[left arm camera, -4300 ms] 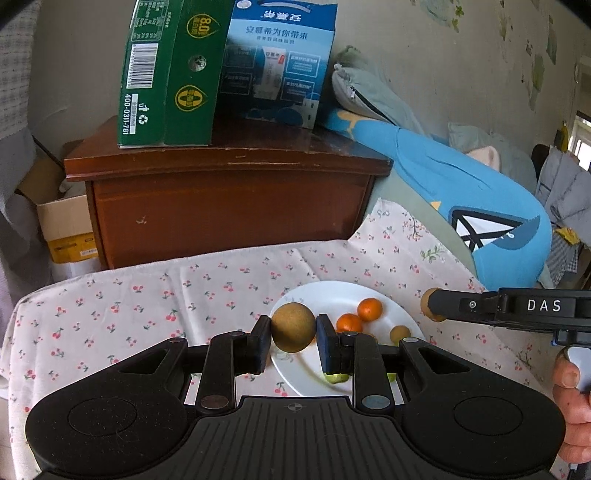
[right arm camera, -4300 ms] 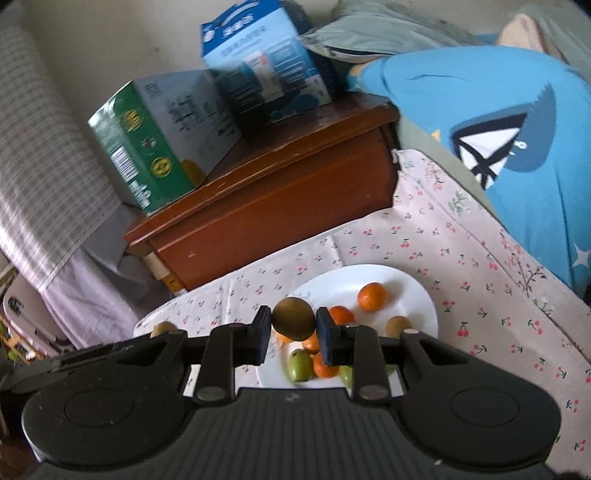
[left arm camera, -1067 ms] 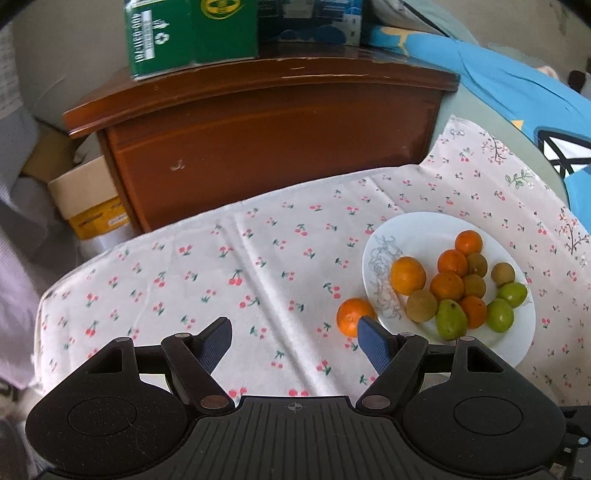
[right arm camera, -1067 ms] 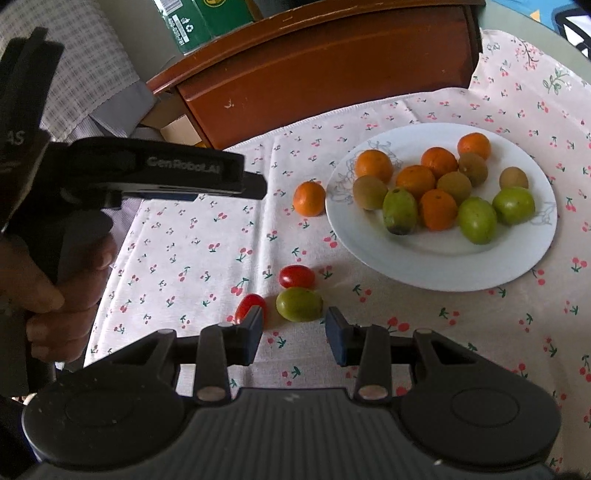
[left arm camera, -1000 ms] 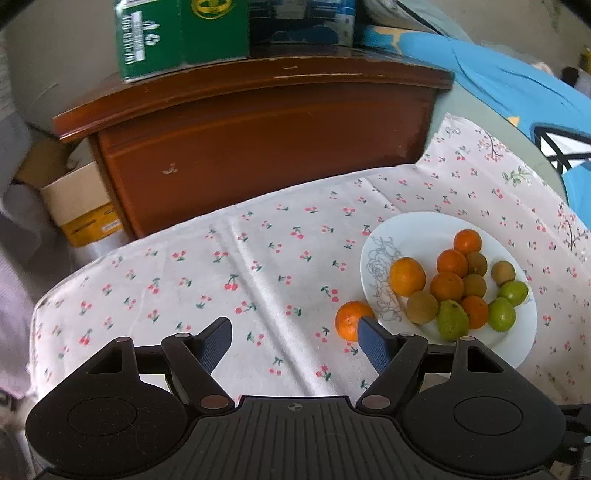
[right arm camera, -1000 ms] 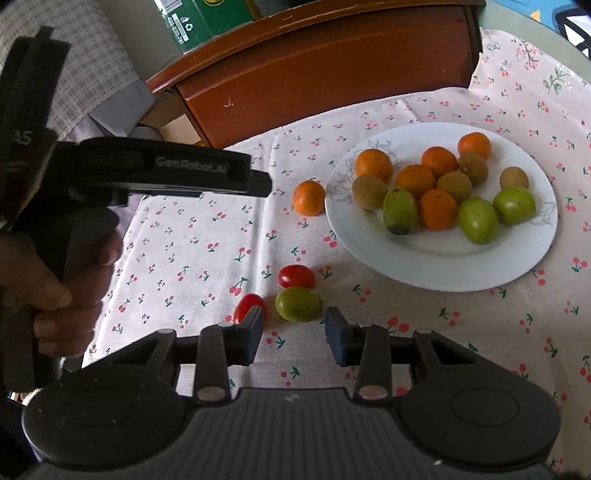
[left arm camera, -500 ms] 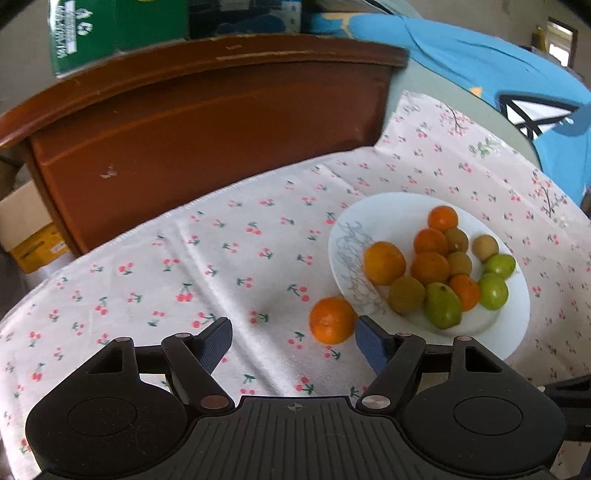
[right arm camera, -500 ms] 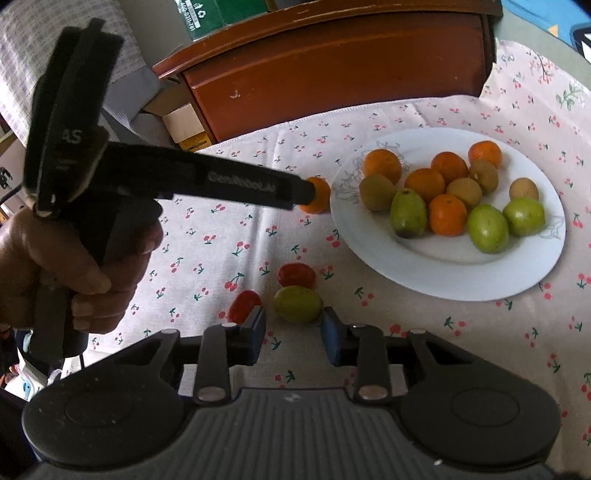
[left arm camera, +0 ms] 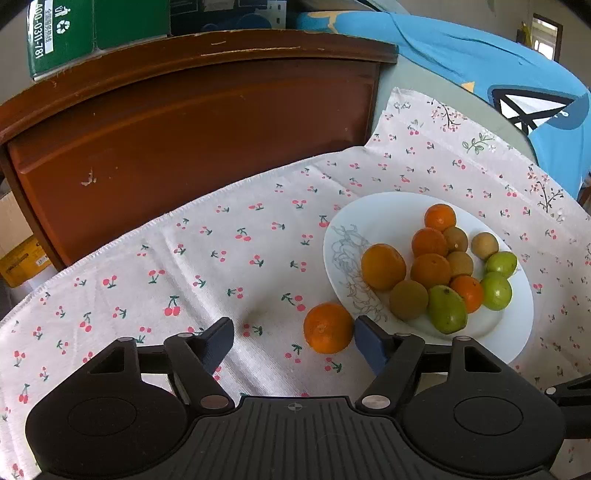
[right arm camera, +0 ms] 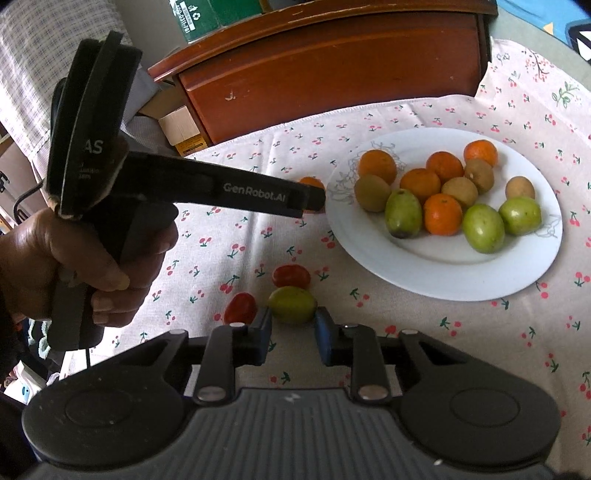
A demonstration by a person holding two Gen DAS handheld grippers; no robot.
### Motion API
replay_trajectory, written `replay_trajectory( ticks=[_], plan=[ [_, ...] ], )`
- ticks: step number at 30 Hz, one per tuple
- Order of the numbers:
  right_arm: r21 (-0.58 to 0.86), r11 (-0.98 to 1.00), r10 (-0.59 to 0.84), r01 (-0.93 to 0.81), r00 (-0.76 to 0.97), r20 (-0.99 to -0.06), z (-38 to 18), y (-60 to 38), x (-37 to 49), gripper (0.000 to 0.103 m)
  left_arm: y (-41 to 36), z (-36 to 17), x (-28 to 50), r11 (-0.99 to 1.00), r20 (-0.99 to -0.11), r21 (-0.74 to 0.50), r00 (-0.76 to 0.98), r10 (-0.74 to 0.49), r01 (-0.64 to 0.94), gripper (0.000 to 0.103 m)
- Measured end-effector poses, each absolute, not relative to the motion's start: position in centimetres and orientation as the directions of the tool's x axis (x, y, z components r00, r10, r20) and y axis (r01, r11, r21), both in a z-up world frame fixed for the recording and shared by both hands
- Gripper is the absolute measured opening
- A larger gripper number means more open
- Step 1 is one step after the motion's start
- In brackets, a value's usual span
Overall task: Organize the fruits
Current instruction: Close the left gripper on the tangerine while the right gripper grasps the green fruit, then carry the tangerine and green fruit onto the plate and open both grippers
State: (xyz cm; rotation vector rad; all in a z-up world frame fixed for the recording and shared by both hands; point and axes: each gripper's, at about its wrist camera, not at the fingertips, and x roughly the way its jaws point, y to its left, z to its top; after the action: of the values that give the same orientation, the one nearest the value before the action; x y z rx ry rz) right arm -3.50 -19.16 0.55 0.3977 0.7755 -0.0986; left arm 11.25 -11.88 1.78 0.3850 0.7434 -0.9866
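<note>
A white plate (left arm camera: 388, 214) (right arm camera: 443, 273) on the cherry-print cloth holds several oranges, brown fruits and green fruits. One loose orange (left arm camera: 328, 328) lies on the cloth just left of the plate. It sits between the fingers of my left gripper (left arm camera: 291, 332), close to the right pad, and the jaws are closing with the left pad still apart from it. My right gripper (right arm camera: 291, 319) is shut on a green fruit (right arm camera: 291, 304) resting on the cloth. Two red tomatoes (right arm camera: 291, 277) (right arm camera: 241, 307) lie beside it.
A brown wooden cabinet (left arm camera: 184, 129) stands behind the table with a green box (left arm camera: 74, 29) on top. A blue plush cushion (left arm camera: 480, 55) lies at the back right. A hand (right arm camera: 92, 258) holds the left gripper above the cloth's left side.
The right jaws have closed in on the green fruit. The left gripper has dropped toward the loose orange and its jaws have narrowed around it.
</note>
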Motion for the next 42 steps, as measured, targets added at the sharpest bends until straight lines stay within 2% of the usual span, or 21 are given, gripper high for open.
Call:
replay_trajectory(
  ticks=[3,12,17,20,22,30,42],
  plan=[
    [0.316,0.920,0.061,0.231,0.713,-0.699,0.6,-19.2,-3.5,0.025,-12.0,1.9,11.1,0.490,-0.717,-0.039,0.317,-0.621,0.871,0.057],
    [0.325,0.916,0.063,0.237,0.713,-0.699,0.6,-19.3,-3.5,0.025,-12.1,1.7,11.2,0.429,-0.722,-0.008,0.291,-0.628,0.903,0.055],
    [0.324,0.916,0.062,0.237,0.714,-0.698,0.5,-19.3,-3.5,0.025,-12.5,0.7,10.8,0.395,-0.733,0.008,0.274,-0.623,0.919,0.048],
    [0.326,0.915,0.063,0.238,0.714,-0.697,0.4,-19.3,-3.5,0.025,-12.7,0.9,10.7,0.384,-0.732,-0.008,0.256,-0.631,0.923,0.032],
    [0.325,0.915,0.062,0.237,0.714,-0.697,0.4,-19.2,-3.4,0.025,-12.7,0.9,10.8,0.388,-0.729,-0.022,0.251,-0.637,0.921,0.028],
    [0.333,0.911,0.068,0.241,0.712,-0.699,0.5,-19.4,-3.4,0.024,-12.4,1.5,10.1,0.397,-0.727,0.001,0.273,-0.630,0.918,0.028],
    [0.347,0.910,0.072,0.226,0.738,-0.670,1.7,-19.5,-4.0,0.024,-10.2,4.3,9.2,0.486,-0.706,-0.026,0.328,-0.628,0.874,0.028]
  ],
)
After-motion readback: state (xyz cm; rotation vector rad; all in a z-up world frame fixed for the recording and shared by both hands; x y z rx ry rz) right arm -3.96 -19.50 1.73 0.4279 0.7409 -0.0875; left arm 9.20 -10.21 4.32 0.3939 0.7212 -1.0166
